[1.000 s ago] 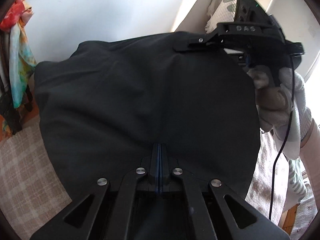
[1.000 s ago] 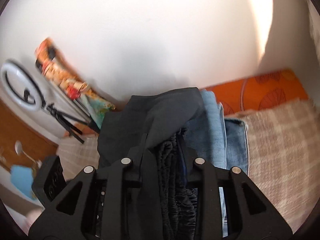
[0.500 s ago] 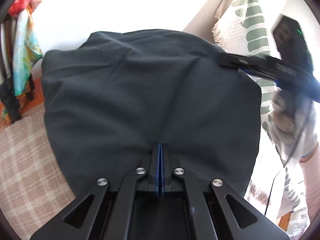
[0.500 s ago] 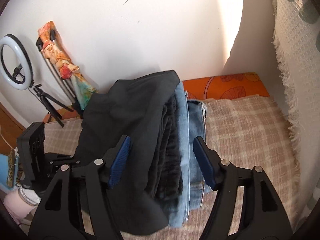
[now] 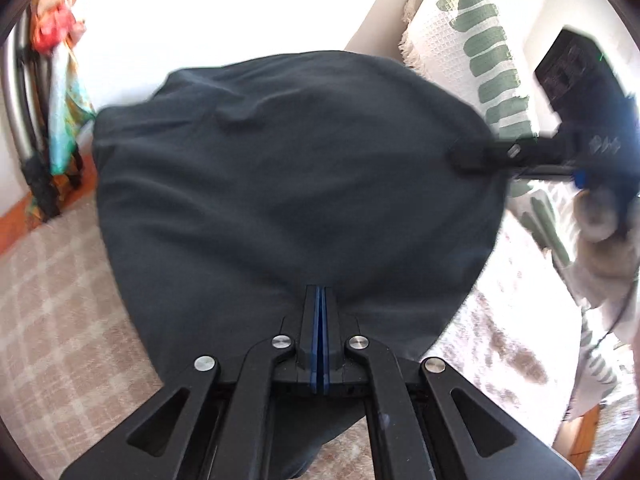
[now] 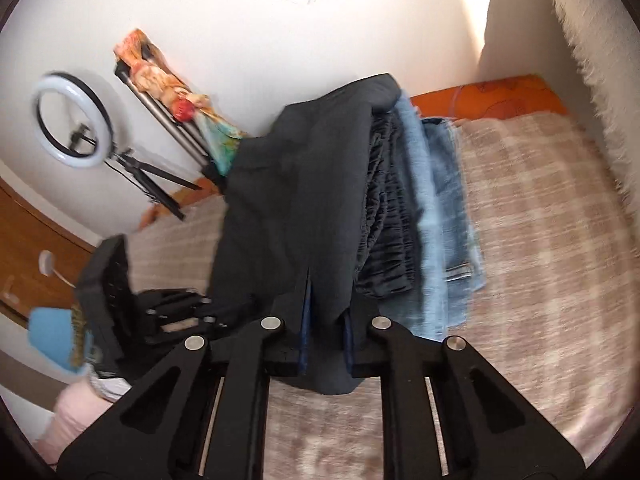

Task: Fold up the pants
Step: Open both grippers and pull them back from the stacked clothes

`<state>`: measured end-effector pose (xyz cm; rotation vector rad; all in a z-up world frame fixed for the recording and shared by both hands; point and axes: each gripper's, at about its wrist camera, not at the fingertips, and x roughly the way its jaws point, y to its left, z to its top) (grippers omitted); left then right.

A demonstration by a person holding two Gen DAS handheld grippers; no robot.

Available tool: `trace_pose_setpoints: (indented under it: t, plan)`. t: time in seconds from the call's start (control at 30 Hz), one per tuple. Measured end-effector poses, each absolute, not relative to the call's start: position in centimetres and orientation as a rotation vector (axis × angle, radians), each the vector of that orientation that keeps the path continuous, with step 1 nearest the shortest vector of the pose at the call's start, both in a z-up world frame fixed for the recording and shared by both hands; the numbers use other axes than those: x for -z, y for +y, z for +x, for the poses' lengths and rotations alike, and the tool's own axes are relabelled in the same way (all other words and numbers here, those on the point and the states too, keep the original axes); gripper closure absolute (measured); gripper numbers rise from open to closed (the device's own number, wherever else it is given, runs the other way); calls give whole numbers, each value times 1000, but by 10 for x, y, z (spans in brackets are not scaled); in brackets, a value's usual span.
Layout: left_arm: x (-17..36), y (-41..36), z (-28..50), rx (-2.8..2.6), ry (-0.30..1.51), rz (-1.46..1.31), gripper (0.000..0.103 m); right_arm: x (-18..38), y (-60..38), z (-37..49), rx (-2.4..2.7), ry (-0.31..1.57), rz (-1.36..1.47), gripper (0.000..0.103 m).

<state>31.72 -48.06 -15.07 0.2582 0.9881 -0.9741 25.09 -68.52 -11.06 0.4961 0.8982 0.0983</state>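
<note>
On the checked bed cover (image 6: 540,208), the dark pants (image 5: 288,176) lie folded on top of a pile of blue jeans (image 6: 436,208), close to the white wall (image 6: 280,20). The left gripper (image 5: 319,344) is fully closed on the near hem of the cloth. The right gripper (image 6: 326,340) has just been closing, and a fold of the same cloth now sits pinched between its narrow jaws. The fabric looks soft, light and limp, so I judge it will sag and slide wherever it is not held; the two corners of one edge are the best places to grip. The pile's right edge shows a gathered waistband (image 6: 390,216), which may catch. There is open room to the right on the cover, while a ring light (image 6: 74,124) and a patterned throw (image 5: 480,40) stand nearby.
</note>
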Motion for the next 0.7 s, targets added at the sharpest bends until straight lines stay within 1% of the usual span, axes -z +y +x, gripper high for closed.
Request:
trace_pose_setpoints:
  t: [0.07,0.17,0.2,0.23,0.27,0.33,0.43,0.53,0.7]
  plan:
    - [146,-479,313,959,978,254,103,126,-681,249,48,976,385,90]
    - [135,-472,301,925,946,253,103,127,-671,234,116,969,316,90]
    - [131,-470,296,922,933,254,103,123,-667,227,112,953,317,88]
    - [126,-466,288,917,919,259,103,118,-663,220,111,942,313,79]
    - [123,-465,285,913,910,262,103,112,-658,212,114,928,305,63]
    - [114,-462,270,913,889,248,103,94,-646,191,112,870,296,42]
    - [94,-444,246,922,828,223,103,70,-624,161,79,803,277,40]
    - [69,-422,217,927,728,210,103,51,-601,134,56,757,267,34]
    - [29,-379,184,919,664,141,103,30,-557,90,60,688,214,33]
